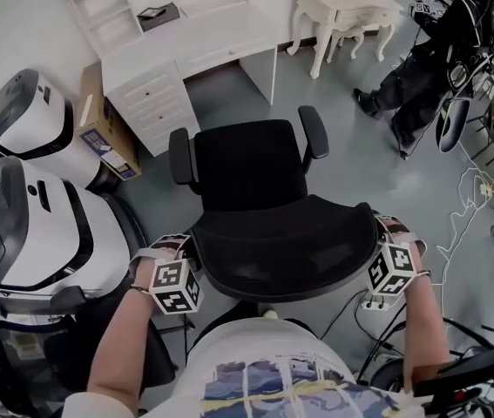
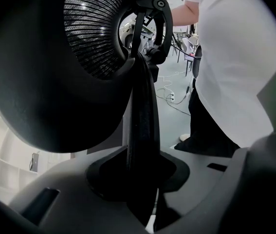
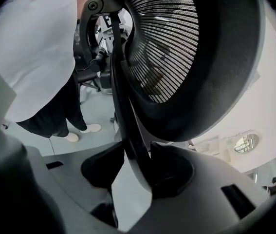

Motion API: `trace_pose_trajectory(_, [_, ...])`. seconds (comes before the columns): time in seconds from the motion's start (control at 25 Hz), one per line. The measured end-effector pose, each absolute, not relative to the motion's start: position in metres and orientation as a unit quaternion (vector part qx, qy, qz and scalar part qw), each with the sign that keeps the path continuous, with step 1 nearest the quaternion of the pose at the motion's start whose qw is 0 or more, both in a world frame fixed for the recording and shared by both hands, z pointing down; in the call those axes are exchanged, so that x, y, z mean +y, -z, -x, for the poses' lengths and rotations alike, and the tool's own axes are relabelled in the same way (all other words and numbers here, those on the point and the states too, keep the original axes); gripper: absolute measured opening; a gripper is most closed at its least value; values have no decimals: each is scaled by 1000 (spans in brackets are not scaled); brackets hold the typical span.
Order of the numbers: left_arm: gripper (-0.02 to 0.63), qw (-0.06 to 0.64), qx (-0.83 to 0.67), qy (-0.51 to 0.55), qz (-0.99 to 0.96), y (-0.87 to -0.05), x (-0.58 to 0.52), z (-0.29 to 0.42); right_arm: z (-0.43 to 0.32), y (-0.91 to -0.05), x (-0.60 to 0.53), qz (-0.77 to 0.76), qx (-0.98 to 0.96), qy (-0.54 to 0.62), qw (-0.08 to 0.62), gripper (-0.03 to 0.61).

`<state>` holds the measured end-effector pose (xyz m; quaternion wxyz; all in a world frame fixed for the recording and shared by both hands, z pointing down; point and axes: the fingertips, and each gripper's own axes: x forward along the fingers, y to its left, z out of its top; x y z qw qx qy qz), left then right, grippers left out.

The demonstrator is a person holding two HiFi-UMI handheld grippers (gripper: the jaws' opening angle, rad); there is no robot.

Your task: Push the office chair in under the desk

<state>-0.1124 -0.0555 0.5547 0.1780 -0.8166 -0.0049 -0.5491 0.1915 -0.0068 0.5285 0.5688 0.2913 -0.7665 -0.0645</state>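
The black mesh office chair (image 1: 251, 172) stands in the middle of the head view, its seat facing the white desk (image 1: 203, 37) with grey floor between them. Its curved backrest (image 1: 290, 246) is nearest to me. My left gripper (image 1: 183, 259) is shut on the backrest's left rim. In the left gripper view that black rim (image 2: 142, 106) runs up between the jaws of the left gripper (image 2: 140, 179), beside the mesh (image 2: 94, 33). My right gripper (image 1: 377, 233) is shut on the right rim. The rim's strut (image 3: 123, 96) sits between the pads of the right gripper (image 3: 138, 172).
Two white pod-like chairs (image 1: 29, 225) and a cardboard box (image 1: 103, 133) crowd the left side. A drawer unit (image 1: 155, 103) stands under the desk's left end. At the back right are a small white table (image 1: 342, 11) and a person in dark clothes (image 1: 429, 50). Cables (image 1: 464, 207) lie on the right floor.
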Motion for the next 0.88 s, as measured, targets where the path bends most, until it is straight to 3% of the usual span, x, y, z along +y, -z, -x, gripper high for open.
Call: trace_pose_trajectory(0.88, [110,172,16,552,816,-555,-199,26,-283,-533,-168,-285,-772,65,564,196])
